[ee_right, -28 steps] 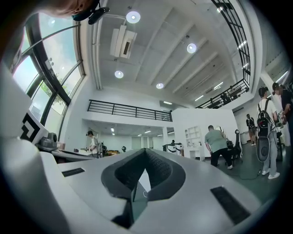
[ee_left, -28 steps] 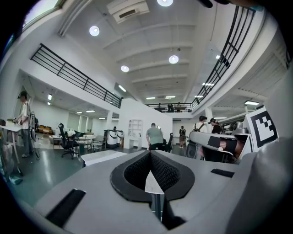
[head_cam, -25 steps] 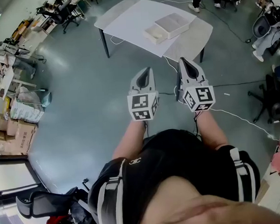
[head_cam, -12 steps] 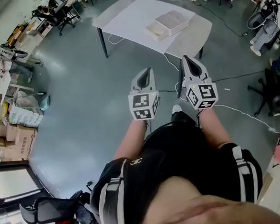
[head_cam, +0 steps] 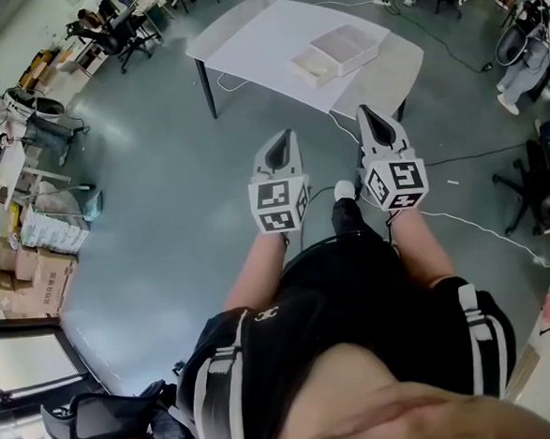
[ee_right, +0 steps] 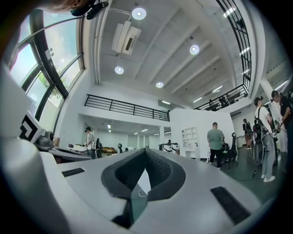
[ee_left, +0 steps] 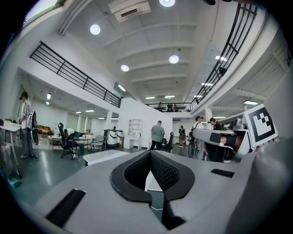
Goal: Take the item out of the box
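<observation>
While the grey left gripper and grey right gripper are held well short of the pale rectangular table, both jaw pairs are pressed together, empty; the flat white box is seen lying on the table.

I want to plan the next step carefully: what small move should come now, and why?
Probably a step forward, toward the table. The box lies on it, while the left claw and the right claw are shut, empty and far short of it.
</observation>
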`<state>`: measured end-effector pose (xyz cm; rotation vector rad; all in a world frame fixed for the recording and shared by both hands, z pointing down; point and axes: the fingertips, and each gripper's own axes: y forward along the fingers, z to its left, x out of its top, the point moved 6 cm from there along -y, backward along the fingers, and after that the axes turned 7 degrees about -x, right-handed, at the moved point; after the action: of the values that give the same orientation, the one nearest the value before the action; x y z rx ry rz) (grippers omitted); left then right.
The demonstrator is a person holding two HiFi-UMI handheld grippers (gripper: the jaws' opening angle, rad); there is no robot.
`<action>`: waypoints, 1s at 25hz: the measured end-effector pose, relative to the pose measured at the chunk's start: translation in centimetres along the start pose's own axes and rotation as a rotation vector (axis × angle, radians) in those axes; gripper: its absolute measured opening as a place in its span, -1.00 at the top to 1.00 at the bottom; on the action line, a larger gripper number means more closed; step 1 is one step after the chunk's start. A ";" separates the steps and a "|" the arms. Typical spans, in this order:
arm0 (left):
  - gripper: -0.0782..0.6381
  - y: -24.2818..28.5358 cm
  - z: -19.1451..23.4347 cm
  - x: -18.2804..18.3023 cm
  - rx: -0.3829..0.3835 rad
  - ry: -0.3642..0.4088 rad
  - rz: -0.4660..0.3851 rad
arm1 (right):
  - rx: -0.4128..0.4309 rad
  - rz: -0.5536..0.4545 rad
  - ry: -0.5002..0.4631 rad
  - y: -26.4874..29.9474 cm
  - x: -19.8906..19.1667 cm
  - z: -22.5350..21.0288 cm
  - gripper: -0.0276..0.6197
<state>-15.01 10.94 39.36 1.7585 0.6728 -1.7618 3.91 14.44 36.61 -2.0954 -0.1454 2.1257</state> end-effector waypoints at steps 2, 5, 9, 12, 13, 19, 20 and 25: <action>0.74 1.5 0.6 0.0 0.003 0.022 0.001 | -0.003 0.000 0.001 1.4 -0.7 -0.6 0.87; 0.74 4.4 2.0 -0.4 0.011 0.024 0.008 | -0.009 0.002 0.002 4.2 -1.6 -1.8 0.88; 0.74 9.0 3.9 -0.4 0.013 0.012 0.006 | -0.007 -0.004 0.009 8.6 -2.8 -3.9 0.87; 0.74 12.8 4.8 -0.5 0.011 0.019 0.011 | -0.007 0.009 0.018 11.9 -4.2 -5.8 0.88; 0.74 13.9 5.1 -0.6 0.010 0.016 0.016 | -0.006 0.016 0.021 13.0 -4.5 -6.3 0.88; 0.74 20.8 7.5 0.0 0.019 -0.001 0.049 | 0.017 0.050 0.021 19.8 -5.5 -9.6 0.88; 0.74 21.8 7.9 0.1 0.023 -0.005 0.049 | 0.020 0.057 0.020 20.9 -5.7 -10.2 0.87; 0.74 27.4 9.9 -0.1 0.044 -0.044 0.070 | 0.048 0.099 0.019 26.5 -7.3 -13.1 0.87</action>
<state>-3.20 -15.63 40.62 1.7454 0.5513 -1.7756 15.96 -13.40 38.95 -2.1370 0.0114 2.1407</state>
